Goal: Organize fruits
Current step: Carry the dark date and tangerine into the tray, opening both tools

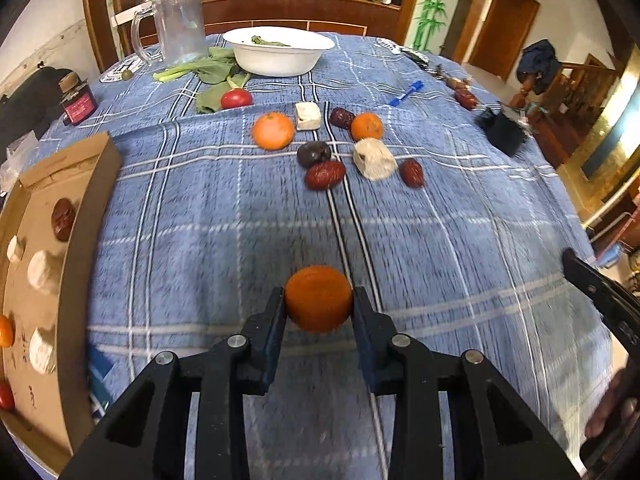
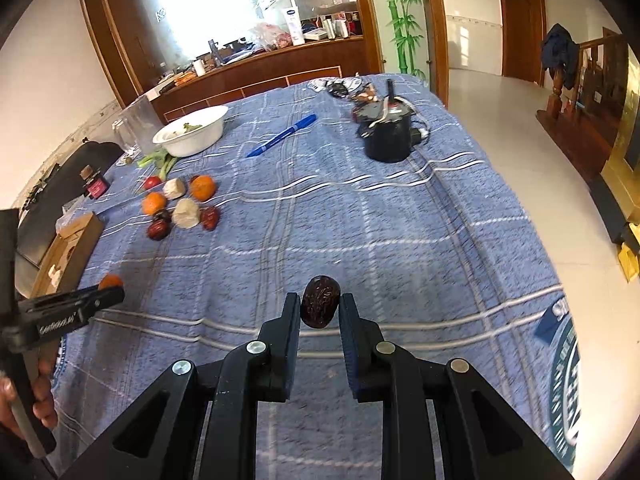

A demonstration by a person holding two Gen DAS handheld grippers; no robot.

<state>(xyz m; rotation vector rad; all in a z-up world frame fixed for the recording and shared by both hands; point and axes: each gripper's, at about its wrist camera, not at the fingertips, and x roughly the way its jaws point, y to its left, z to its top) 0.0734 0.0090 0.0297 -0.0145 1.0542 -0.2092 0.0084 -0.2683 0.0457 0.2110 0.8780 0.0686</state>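
Right wrist view. The right gripper (image 2: 320, 307) clamped a dark wrinkled date (image 2: 320, 306) between its fingers above the blue checked cloth (image 2: 360, 220) covering the worktop. At far left, the left gripper (image 2: 107, 289) gripped an orange (image 2: 110, 281) near a cardboard box (image 2: 76, 240). Farther back lay a cluster of fruits (image 2: 180, 206), a white bowl (image 2: 192, 130), a blue pen (image 2: 282, 135) and a black pot (image 2: 386, 136).

Both wrist views look forward, low over the blue plaid tablecloth (image 1: 200, 240); both include the fruit cluster (image 2: 180, 208) and white bowl (image 1: 278, 54).
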